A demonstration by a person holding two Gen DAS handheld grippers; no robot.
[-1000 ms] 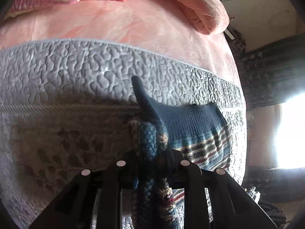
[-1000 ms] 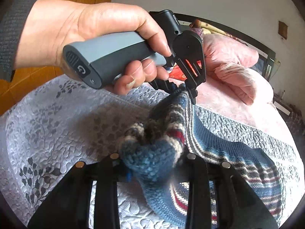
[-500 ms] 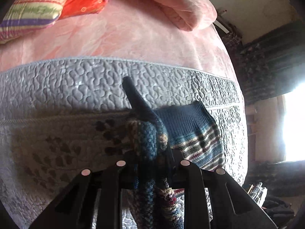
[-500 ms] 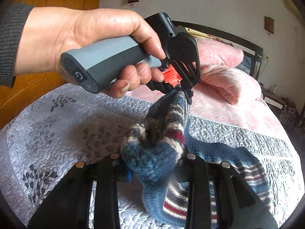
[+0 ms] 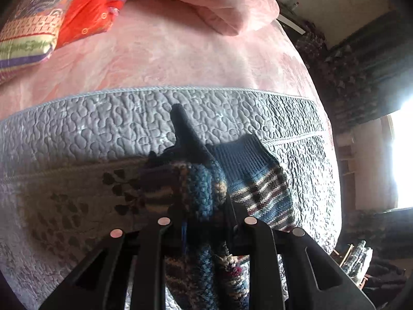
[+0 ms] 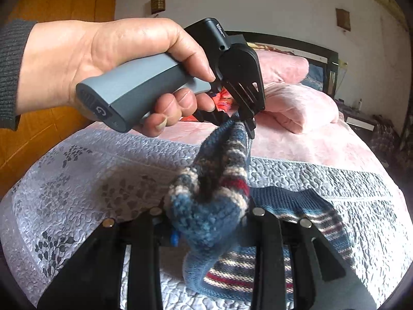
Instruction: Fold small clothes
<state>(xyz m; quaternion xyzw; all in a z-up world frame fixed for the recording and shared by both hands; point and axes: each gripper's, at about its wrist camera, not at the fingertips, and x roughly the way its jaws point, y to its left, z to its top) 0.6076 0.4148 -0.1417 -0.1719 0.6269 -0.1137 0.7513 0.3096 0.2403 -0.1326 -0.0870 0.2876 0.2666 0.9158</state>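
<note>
Both grippers — left [image 6: 241, 121], right [image 6: 206, 222] — pinch one edge of the striped knit [image 6: 219, 170], lifted over the grey quilt [image 6: 103, 170]. Soft, light, stretchy — I'd grip corners; the rest trails on the bed.

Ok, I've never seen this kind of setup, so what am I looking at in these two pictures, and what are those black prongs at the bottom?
No robot here: a person holds a hand-held gripper in each hand, and each gripper carries a fisheye camera looking along its two fingers. The black prongs at the bottom of each picture are that gripper's own fingers.

One picture is from the left gripper, the other from the right gripper. The right view also shows the person's left hand holding the other gripper by its grey handle.

Both grippers are shut on one knitted striped garment, blue with beige and red bands, lifting part of it; the rest lies on a grey quilted bedspread. Beyond are a pink blanket and pillows.
</note>
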